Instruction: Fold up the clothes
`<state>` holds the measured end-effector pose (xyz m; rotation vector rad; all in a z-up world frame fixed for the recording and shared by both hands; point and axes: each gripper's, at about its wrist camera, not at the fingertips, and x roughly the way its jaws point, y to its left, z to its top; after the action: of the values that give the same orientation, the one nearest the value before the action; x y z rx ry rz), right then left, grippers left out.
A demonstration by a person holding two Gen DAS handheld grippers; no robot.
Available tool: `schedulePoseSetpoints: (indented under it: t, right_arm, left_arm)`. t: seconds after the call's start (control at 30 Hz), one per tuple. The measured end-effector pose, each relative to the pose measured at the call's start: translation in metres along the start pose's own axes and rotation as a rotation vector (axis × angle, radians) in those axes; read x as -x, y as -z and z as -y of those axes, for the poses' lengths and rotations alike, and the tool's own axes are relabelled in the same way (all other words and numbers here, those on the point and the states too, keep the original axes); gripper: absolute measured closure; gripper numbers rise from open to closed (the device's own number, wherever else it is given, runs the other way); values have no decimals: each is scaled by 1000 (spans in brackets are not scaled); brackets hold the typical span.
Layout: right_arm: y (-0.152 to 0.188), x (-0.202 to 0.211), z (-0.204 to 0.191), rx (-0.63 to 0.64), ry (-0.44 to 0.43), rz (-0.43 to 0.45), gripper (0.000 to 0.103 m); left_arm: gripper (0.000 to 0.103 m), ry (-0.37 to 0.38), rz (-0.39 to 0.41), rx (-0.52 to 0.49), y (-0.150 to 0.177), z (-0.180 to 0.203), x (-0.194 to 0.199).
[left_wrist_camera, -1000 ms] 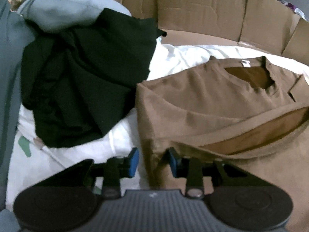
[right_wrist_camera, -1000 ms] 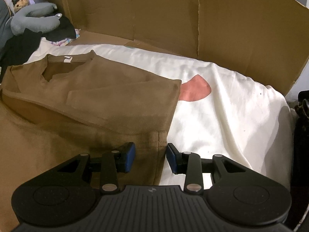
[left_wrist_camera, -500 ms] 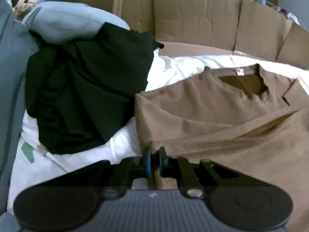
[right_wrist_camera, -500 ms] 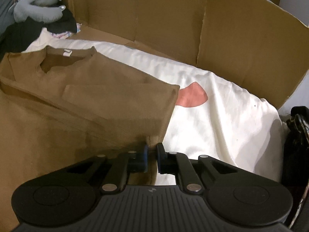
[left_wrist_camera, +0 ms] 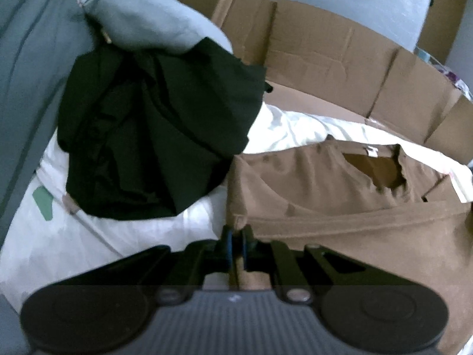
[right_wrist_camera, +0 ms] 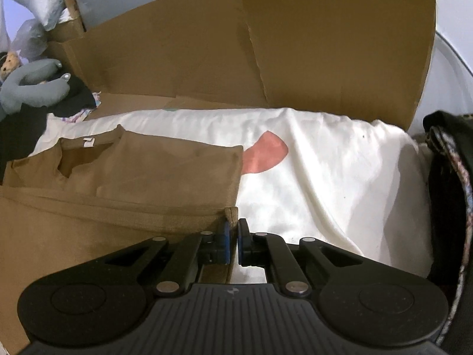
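Left wrist view: the left hand-held gripper (left_wrist_camera: 236, 238) is pinched tight on the near left corner of the brown shirt (left_wrist_camera: 340, 189), a fold of brown cloth caught between its blue pads. The shirt lies spread on a white sheet (left_wrist_camera: 74, 236), its neckline and small white label toward the far side, and its near hem is raised into a ridge running off to the right. Only this view shows the heap of black clothing (left_wrist_camera: 153, 136) close up; it sits to the left of the shirt, its edge just beside the shirt's far left corner, with a grey-blue cushion (left_wrist_camera: 153, 20) lying over its top. A wall of cardboard (left_wrist_camera: 325, 59) stands behind.

Right wrist view: the right hand-held gripper (right_wrist_camera: 232, 233) is likewise clamped shut on the shirt (right_wrist_camera: 147, 177), here on the near right corner, a tab of brown fabric standing up just above the pads. This view alone shows the shirt's right edge and the open sheet (right_wrist_camera: 340, 183) beyond it, which carries a salmon-coloured patch (right_wrist_camera: 267, 155) just past the folded sleeve. A dark bag with a patterned strap (right_wrist_camera: 452, 183) fills the right edge. The tall cardboard (right_wrist_camera: 266, 53) backs the sheet, and a grey neck pillow (right_wrist_camera: 32, 88) lies far left.
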<state>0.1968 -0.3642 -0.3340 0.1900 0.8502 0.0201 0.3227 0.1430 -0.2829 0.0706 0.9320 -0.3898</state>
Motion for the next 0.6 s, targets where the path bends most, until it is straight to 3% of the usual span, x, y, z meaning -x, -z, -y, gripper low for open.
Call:
schedulePoseSetpoints:
  t: [0.27, 0.4, 0.47, 0.6]
  right_arm:
    - [0, -30, 4, -52, 11, -33, 100]
    - [5, -32, 7, -130, -13, -20, 96]
    - [6, -29, 9, -152, -33, -6, 87]
    - [10, -30, 8, -142, -42, -8, 75]
  left_arm:
    - [96, -24, -44, 37, 0, 2, -34]
    - [88, -9, -39, 60, 5, 8, -39]
    - [80, -5, -25, 38, 7, 12, -38]
    - [80, -8, 0, 32, 10, 12, -39]
